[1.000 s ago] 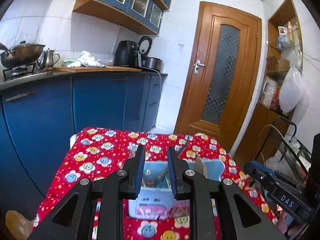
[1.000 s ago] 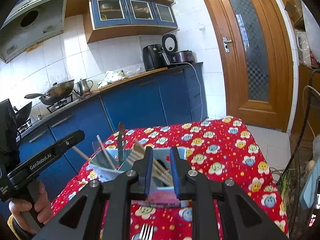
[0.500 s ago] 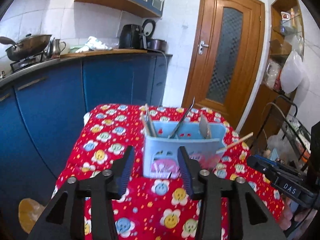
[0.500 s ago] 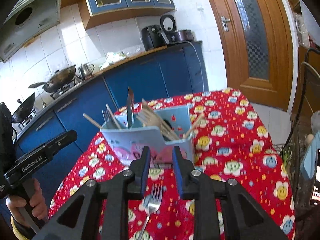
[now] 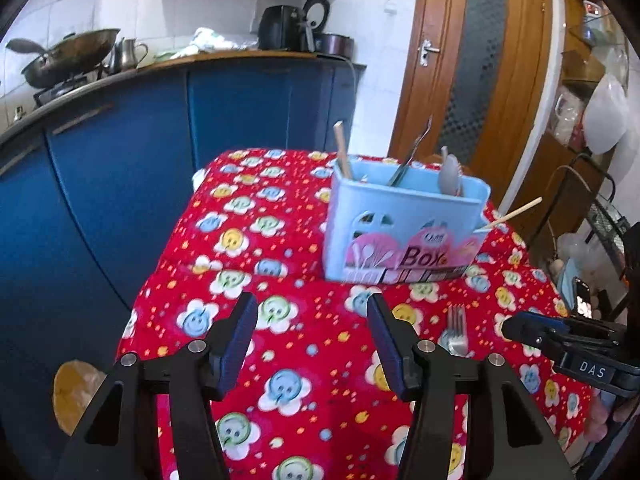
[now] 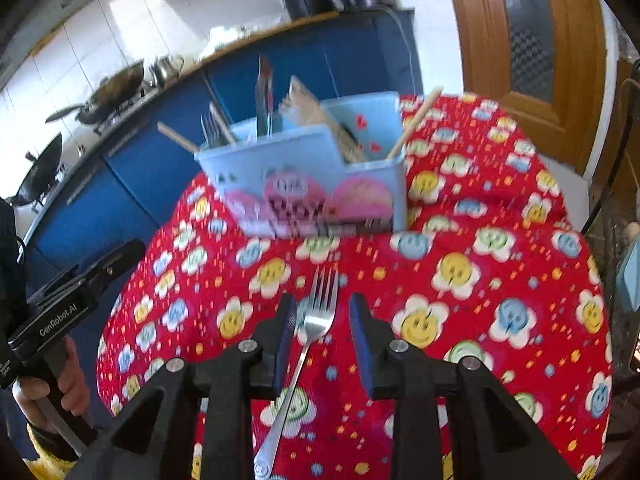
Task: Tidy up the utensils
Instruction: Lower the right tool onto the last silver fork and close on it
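Note:
A light blue utensil box (image 5: 404, 236) (image 6: 312, 176) stands on the red flowered tablecloth (image 5: 256, 248) (image 6: 472, 240), holding chopsticks, a knife, a fork and a spoon. A steel fork (image 6: 325, 292) (image 5: 455, 330) lies on the cloth in front of the box, tines towards it. My right gripper (image 6: 323, 316) (image 5: 516, 326) hovers over the fork; its jaws are opening, with the fork's neck between them and untouched. My left gripper (image 5: 311, 318) (image 6: 130, 252) hangs left of the fork, jaws opening, nothing between them.
Blue kitchen cabinets (image 5: 120, 168) run close behind and left of the small table. A wok (image 5: 68, 56) sits on the stove. A wooden door (image 5: 480, 80) and a wire rack (image 5: 604, 216) stand to the right. A hand (image 6: 52, 392) holds the left gripper's handle.
Both grippers have tipped downward and sunk towards the cloth. The left jaws have spread much wider, the right jaws a little. The fork now lies between the right jaws.

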{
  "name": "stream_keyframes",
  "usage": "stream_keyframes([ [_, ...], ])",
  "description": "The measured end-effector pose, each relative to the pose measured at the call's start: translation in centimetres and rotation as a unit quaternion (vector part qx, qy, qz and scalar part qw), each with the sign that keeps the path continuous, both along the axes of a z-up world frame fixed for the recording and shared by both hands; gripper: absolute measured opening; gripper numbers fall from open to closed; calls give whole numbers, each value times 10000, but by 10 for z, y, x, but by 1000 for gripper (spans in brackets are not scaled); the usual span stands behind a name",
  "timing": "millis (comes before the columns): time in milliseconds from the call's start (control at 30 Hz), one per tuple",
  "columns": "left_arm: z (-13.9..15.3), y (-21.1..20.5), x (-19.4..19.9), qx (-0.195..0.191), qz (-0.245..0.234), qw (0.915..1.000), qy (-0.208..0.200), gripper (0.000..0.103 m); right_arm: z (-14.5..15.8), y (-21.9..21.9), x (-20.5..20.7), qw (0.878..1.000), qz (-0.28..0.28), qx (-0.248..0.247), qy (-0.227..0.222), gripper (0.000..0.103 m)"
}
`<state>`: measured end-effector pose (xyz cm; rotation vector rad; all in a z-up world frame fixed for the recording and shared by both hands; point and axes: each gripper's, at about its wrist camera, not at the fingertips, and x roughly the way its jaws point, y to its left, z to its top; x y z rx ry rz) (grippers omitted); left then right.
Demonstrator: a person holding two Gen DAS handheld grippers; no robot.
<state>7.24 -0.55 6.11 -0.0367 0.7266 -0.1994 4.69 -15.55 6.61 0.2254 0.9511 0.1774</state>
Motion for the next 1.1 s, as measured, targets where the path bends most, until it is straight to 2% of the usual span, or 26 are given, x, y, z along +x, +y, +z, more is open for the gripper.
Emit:
stream_keyframes([
  [300, -17, 19, -3, -46, 165, 9996, 225, 58, -26, 18, 7, 9962, 224, 93, 834, 30],
  [567, -26, 30, -4, -185, 230, 9991, 295, 58, -37, 32, 18, 9905, 240, -121, 1349, 21],
  [867, -33, 36, -4, -375, 211, 9985, 331, 58, -39, 44, 35, 9840, 247, -483, 1699, 19],
  [967, -37, 35, -2, -420, 200, 9983, 363, 58, -39, 46, 37, 9835, 179, -600, 1697, 12],
  [1100, -39, 33, -2, -454, 188, 9979, 420, 58, -39, 39, 36, 9862, 101, -422, 1599, 8],
])
